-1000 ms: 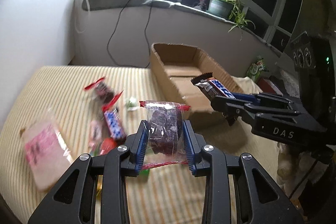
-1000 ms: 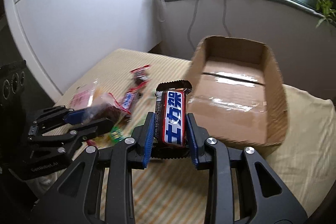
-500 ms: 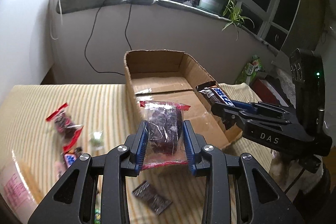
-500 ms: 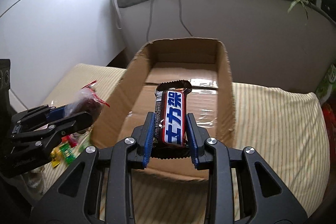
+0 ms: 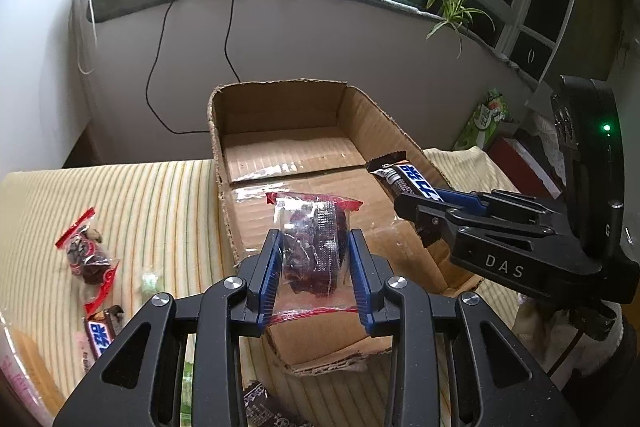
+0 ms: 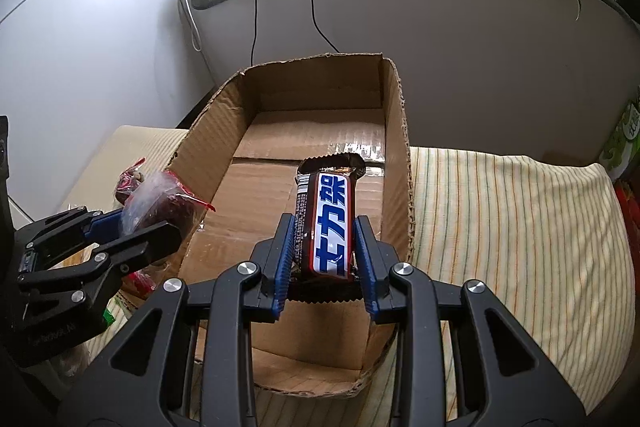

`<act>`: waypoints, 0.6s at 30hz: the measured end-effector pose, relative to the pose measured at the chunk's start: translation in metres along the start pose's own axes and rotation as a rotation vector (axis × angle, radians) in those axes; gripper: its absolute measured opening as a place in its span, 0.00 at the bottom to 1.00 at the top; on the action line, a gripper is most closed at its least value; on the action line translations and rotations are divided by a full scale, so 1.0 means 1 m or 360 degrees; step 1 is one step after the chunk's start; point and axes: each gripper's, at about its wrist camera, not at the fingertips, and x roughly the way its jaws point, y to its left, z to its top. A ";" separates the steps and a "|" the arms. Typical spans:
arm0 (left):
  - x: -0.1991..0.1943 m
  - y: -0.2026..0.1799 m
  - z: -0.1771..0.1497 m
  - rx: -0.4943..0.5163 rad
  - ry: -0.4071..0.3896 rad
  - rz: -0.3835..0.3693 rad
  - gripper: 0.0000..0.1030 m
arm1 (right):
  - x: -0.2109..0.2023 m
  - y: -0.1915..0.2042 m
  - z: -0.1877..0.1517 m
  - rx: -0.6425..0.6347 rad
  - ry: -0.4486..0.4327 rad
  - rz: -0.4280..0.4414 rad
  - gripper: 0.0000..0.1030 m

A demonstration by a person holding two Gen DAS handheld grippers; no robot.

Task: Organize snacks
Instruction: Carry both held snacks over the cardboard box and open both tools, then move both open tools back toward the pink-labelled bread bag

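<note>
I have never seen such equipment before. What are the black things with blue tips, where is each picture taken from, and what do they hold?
They are two hand-held grippers; a person carries one in each hand. Each has a camera looking forward along its two fingers, so every picture shows its own gripper at the bottom. The left gripper is shut on a clear red-edged snack packet. The right gripper is shut on a chocolate bar. Both hang over an open cardboard box on a striped cloth, where more snacks lie beside the box.
</note>
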 end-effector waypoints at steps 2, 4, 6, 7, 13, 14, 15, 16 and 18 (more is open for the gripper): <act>0.003 -0.001 0.001 0.0013 0.0011 0.0001 0.31 | 0.000 0.001 0.001 -0.0005 0.0001 -0.0004 0.30; 0.005 -0.003 0.000 0.0028 0.0022 0.0004 0.31 | 0.000 0.000 0.001 -0.0007 0.0000 -0.0008 0.30; 0.005 -0.004 0.000 0.0041 0.0028 0.0012 0.32 | 0.001 0.000 0.003 -0.0013 -0.0003 -0.0018 0.31; 0.006 -0.004 -0.001 0.0044 0.0031 0.0015 0.33 | 0.000 0.000 0.003 -0.0012 -0.0004 -0.0019 0.36; 0.003 -0.003 -0.001 0.0036 0.0023 0.0019 0.33 | -0.008 0.003 0.003 -0.0023 -0.0030 -0.0025 0.47; 0.002 -0.003 0.000 0.0035 0.0020 0.0021 0.33 | -0.010 0.003 0.003 -0.0023 -0.0036 -0.0026 0.48; 0.001 -0.002 0.000 0.0032 0.0014 0.0022 0.33 | -0.012 0.003 0.003 -0.0021 -0.0040 -0.0026 0.48; -0.001 -0.001 0.001 0.0029 0.0008 0.0023 0.33 | -0.013 0.004 0.004 -0.0018 -0.0043 -0.0024 0.48; -0.006 0.001 0.000 0.0024 -0.0005 0.0026 0.33 | -0.018 0.005 0.004 -0.0016 -0.0052 -0.0024 0.48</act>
